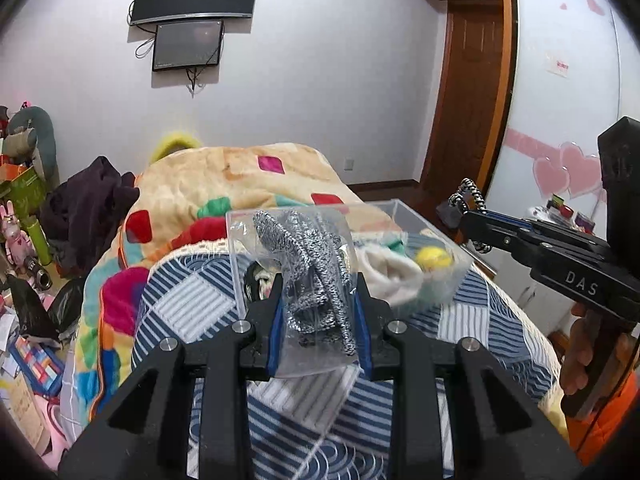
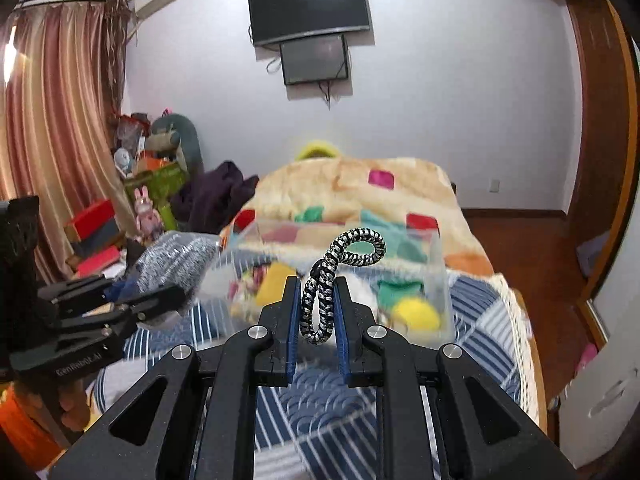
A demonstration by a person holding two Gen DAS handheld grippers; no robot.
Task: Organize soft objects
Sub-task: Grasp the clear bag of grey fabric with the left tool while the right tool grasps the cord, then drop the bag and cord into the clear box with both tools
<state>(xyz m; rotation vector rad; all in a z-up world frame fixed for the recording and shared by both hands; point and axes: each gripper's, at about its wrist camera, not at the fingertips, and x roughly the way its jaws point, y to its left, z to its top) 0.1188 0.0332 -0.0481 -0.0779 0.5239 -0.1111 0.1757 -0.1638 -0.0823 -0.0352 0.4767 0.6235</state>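
Your left claw (image 1: 318, 320) is closed on a clear plastic bag of grey-and-white knit fabric (image 1: 316, 280), its blue pads (image 1: 276, 332) pressing the bag from both sides, held in the air above the striped blue-and-white bedspread (image 1: 312, 412). Your right claw (image 2: 318, 308) is clamped on a looped black-and-white braided cord (image 2: 324, 296), whose free end curls up above the fingertips. Just beyond both claws, a clear plastic bin (image 2: 438, 280) sits on the bed and holds a yellow ball (image 2: 416, 314), a white fleecy piece (image 1: 392, 276) and green fabric (image 2: 400, 292). Behind the bin lies a heaped cream blanket with coloured diamonds (image 1: 240, 184). On the far wall hang two dark screens (image 2: 308, 8).
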